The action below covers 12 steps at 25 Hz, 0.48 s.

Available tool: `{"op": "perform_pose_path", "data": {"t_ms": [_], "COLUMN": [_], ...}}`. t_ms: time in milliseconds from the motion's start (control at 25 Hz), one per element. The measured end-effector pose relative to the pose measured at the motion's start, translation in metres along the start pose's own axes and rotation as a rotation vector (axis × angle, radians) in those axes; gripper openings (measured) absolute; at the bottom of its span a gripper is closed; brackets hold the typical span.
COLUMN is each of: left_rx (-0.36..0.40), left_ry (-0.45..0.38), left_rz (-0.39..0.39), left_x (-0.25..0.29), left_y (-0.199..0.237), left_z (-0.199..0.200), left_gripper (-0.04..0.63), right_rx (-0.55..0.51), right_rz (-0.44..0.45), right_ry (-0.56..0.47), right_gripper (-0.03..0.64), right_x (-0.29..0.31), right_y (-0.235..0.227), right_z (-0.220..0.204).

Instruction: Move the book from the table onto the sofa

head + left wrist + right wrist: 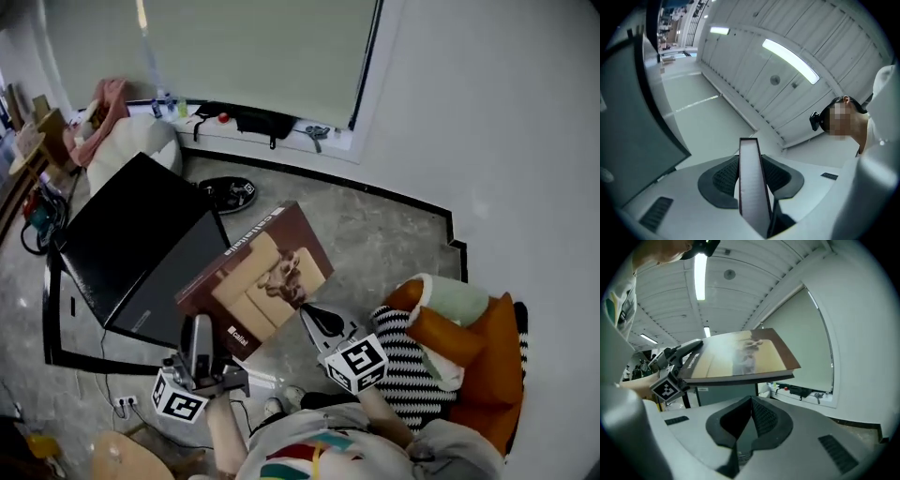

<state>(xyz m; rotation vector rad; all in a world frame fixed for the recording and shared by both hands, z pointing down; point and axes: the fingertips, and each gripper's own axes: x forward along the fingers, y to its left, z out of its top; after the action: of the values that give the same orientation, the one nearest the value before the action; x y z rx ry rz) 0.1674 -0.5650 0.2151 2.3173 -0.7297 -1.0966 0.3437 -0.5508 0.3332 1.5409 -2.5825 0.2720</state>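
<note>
A brown book (267, 277) with a sofa pictured on its cover hangs tilted in the air, between the black table (122, 234) and the orange sofa (487, 366). My left gripper (200, 328) is shut on its lower left corner. In the left gripper view the book's page edge (752, 183) stands pinched between the pads of that gripper (751, 161). My right gripper (309, 314) sits at the book's lower right edge. In the right gripper view its jaws (751, 401) are shut with nothing between them, and the book (740, 357) floats just above and ahead.
A striped cushion (412, 366) and a green-and-white cushion (450, 305) lie on the sofa. A white beanbag (131, 145) with a pink cloth stands at the back left. A black round object (230, 192) lies on the floor. A wooden stool (122, 459) is near my feet.
</note>
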Motion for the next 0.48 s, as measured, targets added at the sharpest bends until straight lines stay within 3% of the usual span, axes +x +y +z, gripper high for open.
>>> {"op": "perform_pose_path", "data": {"t_ms": [160, 280, 480], "left_rx": [-0.081, -0.147, -0.214], "left_ry": [0.149, 0.244, 0.389], "left_rz": [-0.132, -0.214, -0.339], "left_x": [0.055, 0.082, 0.079], "left_y": [-0.026, -0.039, -0.087], "left_z": [-0.068, -0.094, -0.142], "left_gripper": [0.153, 0.155, 0.154], "right_rx": [0.011, 0.046, 0.096], "right_rz": [-0.187, -0.332, -0.546], "right_ry": [-0.036, -0.048, -0.064], "right_gripper": [0.014, 0.014, 0.014], "right_x": [-0.064, -0.096, -0.168], "right_y": [-0.042, -0.055, -0.053], "right_z": [-0.004, -0.003, -0.019]}}
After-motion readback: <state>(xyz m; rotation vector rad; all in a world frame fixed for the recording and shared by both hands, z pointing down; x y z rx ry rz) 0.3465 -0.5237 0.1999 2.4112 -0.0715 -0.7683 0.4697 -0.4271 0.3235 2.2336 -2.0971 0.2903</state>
